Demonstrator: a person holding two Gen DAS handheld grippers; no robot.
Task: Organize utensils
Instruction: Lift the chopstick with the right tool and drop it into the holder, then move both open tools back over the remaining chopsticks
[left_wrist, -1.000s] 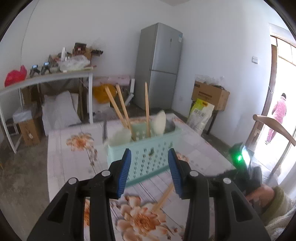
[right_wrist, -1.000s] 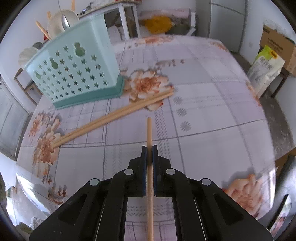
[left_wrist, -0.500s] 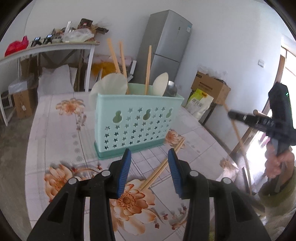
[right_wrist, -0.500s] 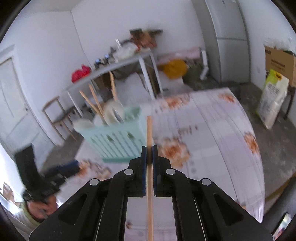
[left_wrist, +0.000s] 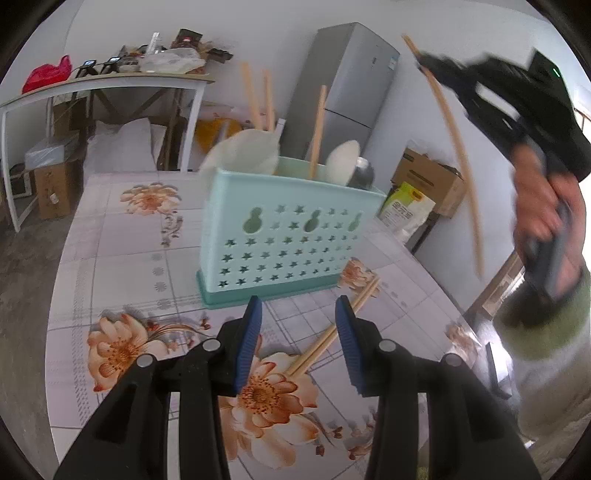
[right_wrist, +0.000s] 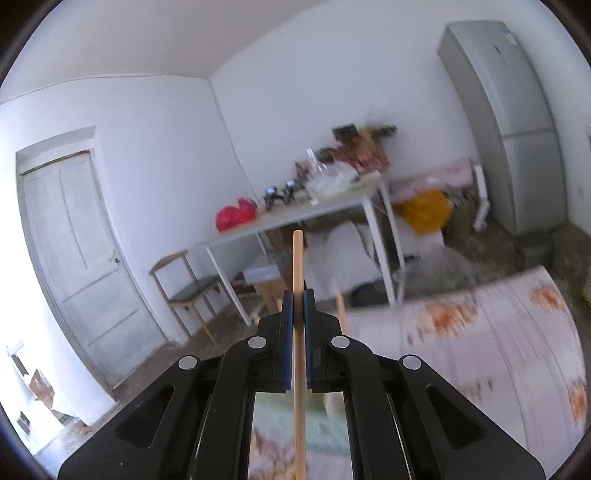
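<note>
Your right gripper (right_wrist: 298, 295) is pinched tight on a single wooden chopstick (right_wrist: 297, 266), raised in the air above and to the right of the utensil basket (left_wrist: 291, 236); its tip points toward the far side table (right_wrist: 306, 218). Your left gripper (left_wrist: 298, 310) hovers low over the flowered tablecloth (left_wrist: 122, 258), jaws spread and holding nothing. Just ahead of it stands the pale green basket, with chopsticks and spoons upright inside. A loose pair of chopsticks (left_wrist: 332, 332) lies on the cloth beside the basket's base, running between your left fingers.

Six chopsticks (left_wrist: 454, 147), one caddy (left_wrist: 288, 236)
</note>
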